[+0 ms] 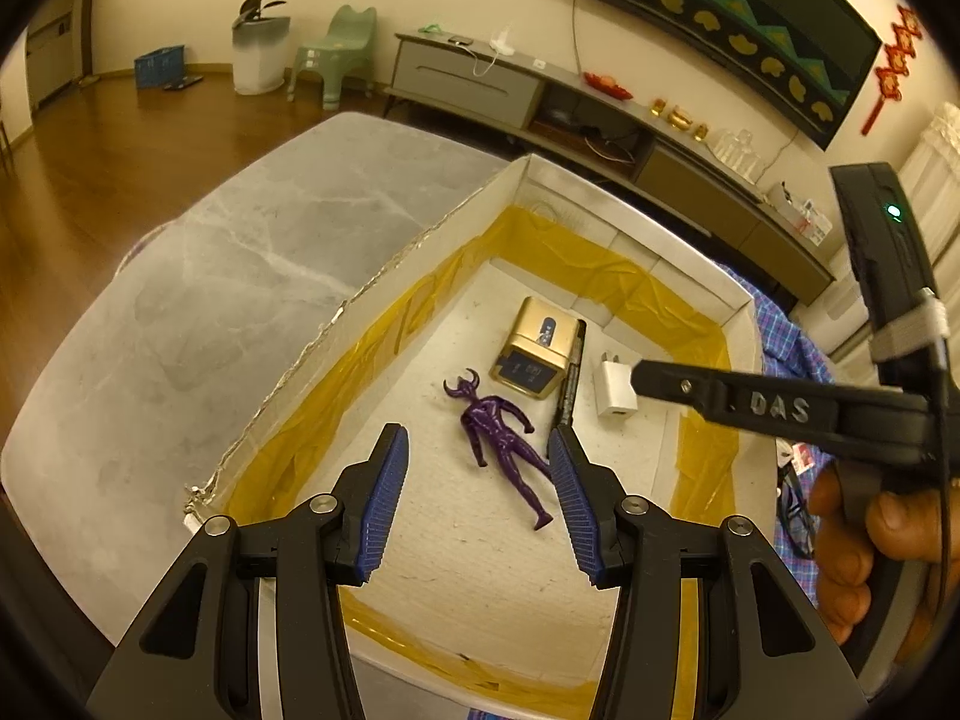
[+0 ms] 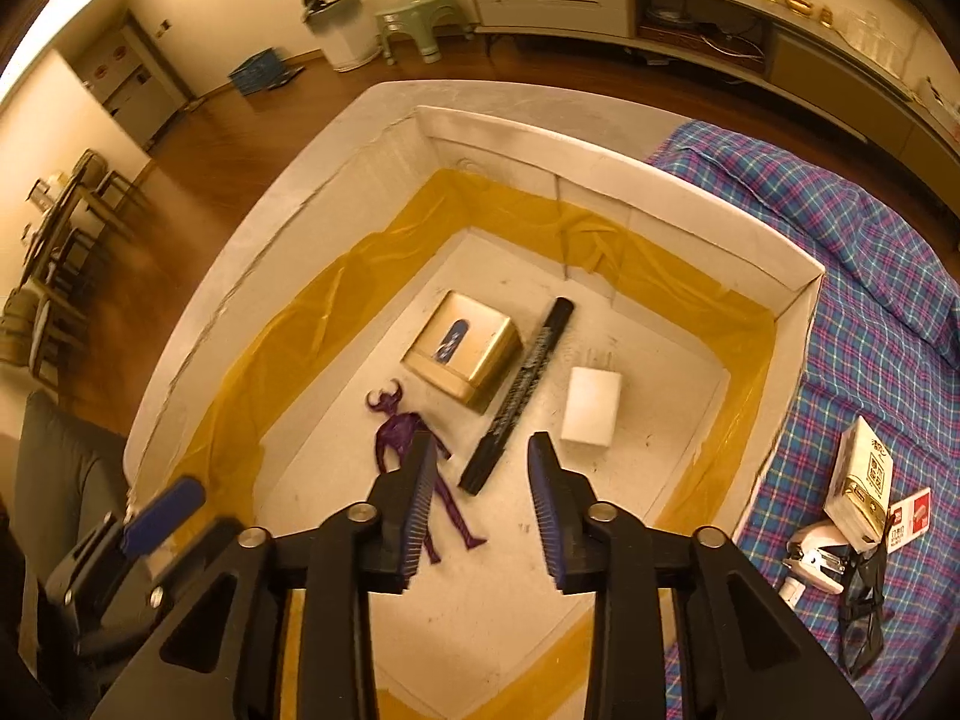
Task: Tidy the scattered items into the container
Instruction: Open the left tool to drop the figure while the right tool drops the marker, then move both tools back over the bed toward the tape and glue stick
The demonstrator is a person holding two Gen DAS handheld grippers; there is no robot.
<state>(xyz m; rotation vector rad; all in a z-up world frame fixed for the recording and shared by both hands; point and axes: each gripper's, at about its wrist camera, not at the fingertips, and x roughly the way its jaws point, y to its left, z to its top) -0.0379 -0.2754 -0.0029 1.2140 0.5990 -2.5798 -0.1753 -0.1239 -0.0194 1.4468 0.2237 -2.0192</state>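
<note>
Four items lie in the container (image 2: 804, 288): figurine (image 2: 399, 429), tin (image 2: 462, 348), marker (image 2: 522, 396), charger (image 2: 591, 405).

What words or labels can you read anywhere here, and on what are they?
"DAS": raised letters on the right tongs, seen from the left camera.
Gold tin: blue label, too blurred to read.
Black marker: print too small.
White carton and red card on the plaid cloth: unreadable.

Only one bit of text I can actually read

"DAS" in raised letters on my right gripper (image 1: 636, 381), seen from my left one. Prints on the gold tin (image 2: 465, 348), marker (image 2: 519, 396) and carton (image 2: 861, 483) are too blurry.
</note>
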